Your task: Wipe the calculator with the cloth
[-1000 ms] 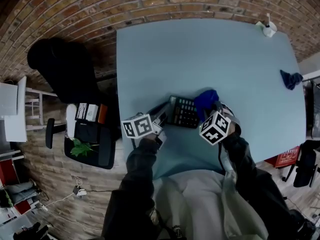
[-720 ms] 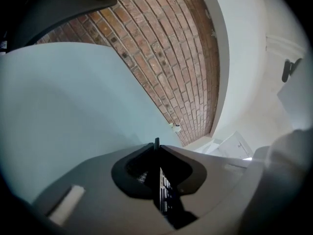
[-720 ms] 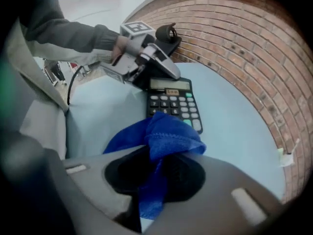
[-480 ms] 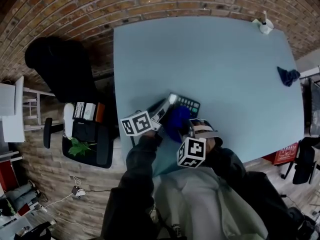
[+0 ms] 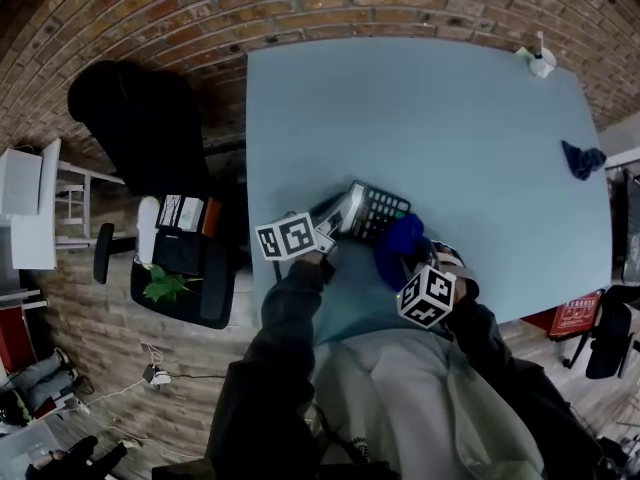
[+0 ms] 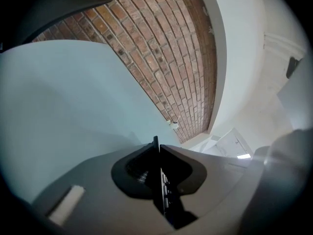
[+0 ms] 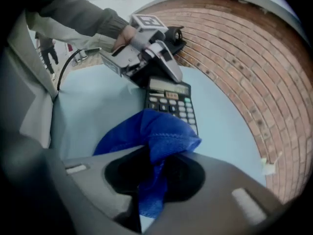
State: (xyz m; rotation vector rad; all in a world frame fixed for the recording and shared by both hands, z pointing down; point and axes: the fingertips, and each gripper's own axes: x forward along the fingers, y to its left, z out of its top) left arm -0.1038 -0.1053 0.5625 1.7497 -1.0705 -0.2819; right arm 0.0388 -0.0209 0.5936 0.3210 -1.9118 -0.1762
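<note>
Far left, off the table (image 5: 430,118), a black chair (image 5: 130,128) stands by the brick wall (image 5: 200,18), with a small green plant (image 5: 165,286) below it in the head view.

The left gripper (image 5: 338,220) reaches in from the table's near left edge; its jaws are pressed onto the calculator (image 5: 380,210) at the display end. In the left gripper view the calculator (image 6: 162,192) shows edge-on, a thin dark slab pinched between the two pads, with pale tabletop behind.

The calculator sits near the table's front edge, left of centre, its key end pointing towards the cloth (image 5: 398,250).

The blue cloth is bunched just beside the calculator's key end; in the right gripper view the cloth (image 7: 156,141) overlaps the lowest keys – whether it presses on them I cannot tell. The right gripper (image 7: 155,185) pinches a fold of the cloth between its jaws, the rest spilling out ahead; the left gripper (image 7: 164,65) shows beyond, on the calculator (image 7: 171,102).

Far right, a second cloth (image 5: 581,158) lies at the table's edge; a small white object (image 5: 538,60) stands at the far corner.
</note>
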